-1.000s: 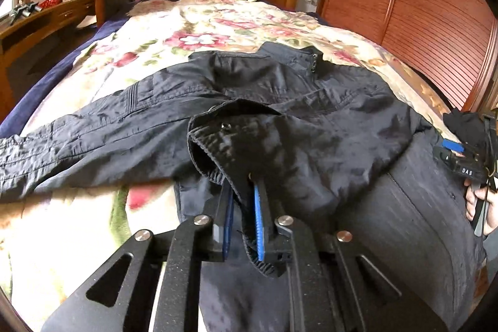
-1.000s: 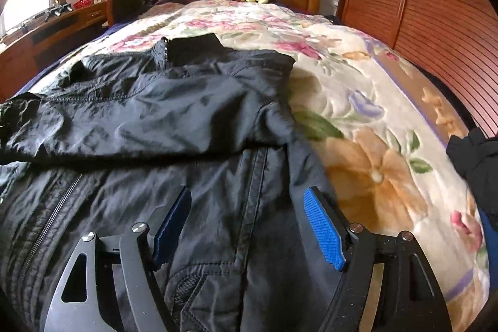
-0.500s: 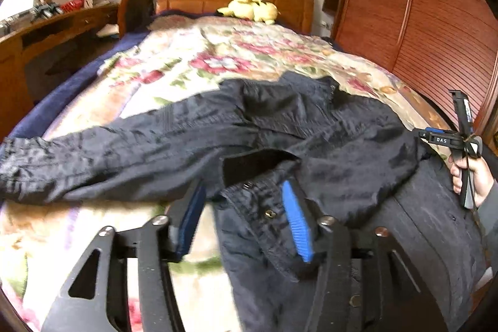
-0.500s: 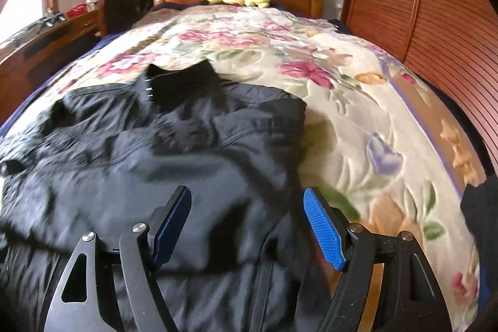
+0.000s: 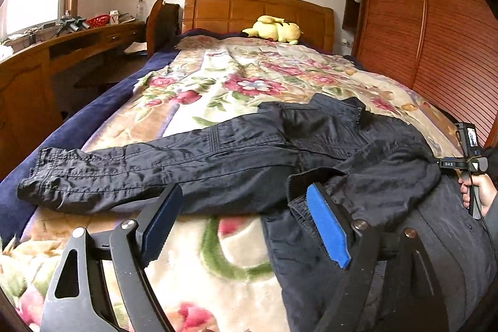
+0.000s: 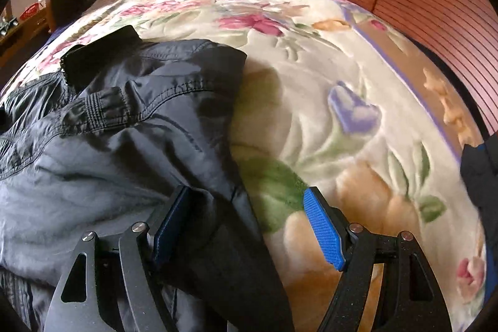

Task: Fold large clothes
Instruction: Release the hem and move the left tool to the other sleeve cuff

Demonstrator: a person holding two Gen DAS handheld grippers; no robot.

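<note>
A dark jacket [image 5: 326, 151] lies spread across the floral blanket [image 5: 236, 83] of a bed with a wooden headboard [image 5: 255, 10], its collar [image 5: 339, 108] toward the headboard. One sleeve [image 5: 140, 170] stretches out flat toward the blanket's left edge, its cuff near the navy sheet [image 5: 81, 126] beneath; the other sleeve is folded across the chest, its ribbed cuff [image 5: 303, 185] lying just beside the blue pad on the right of the left gripper [image 5: 246, 218]. That gripper's jaws are opening, and they stand wide apart with only blanket and the jacket's edge showing between them, the pads pressing on nothing. The right gripper [image 6: 244, 218] hangs over the jacket's right edge; its jaws are wide too, one pad over the dark fabric and the other over bare blanket, gripping nothing. In the left wrist view the right hand [image 5: 477, 192] shows at the frame's right edge, wrapped round its gripper's handle. A yellow plush toy [image 5: 275, 28] rests against the headboard, a wooden counter [image 5: 62, 52] runs along the left wall, and a slatted wardrobe [image 5: 435, 21] stands to the right.
</note>
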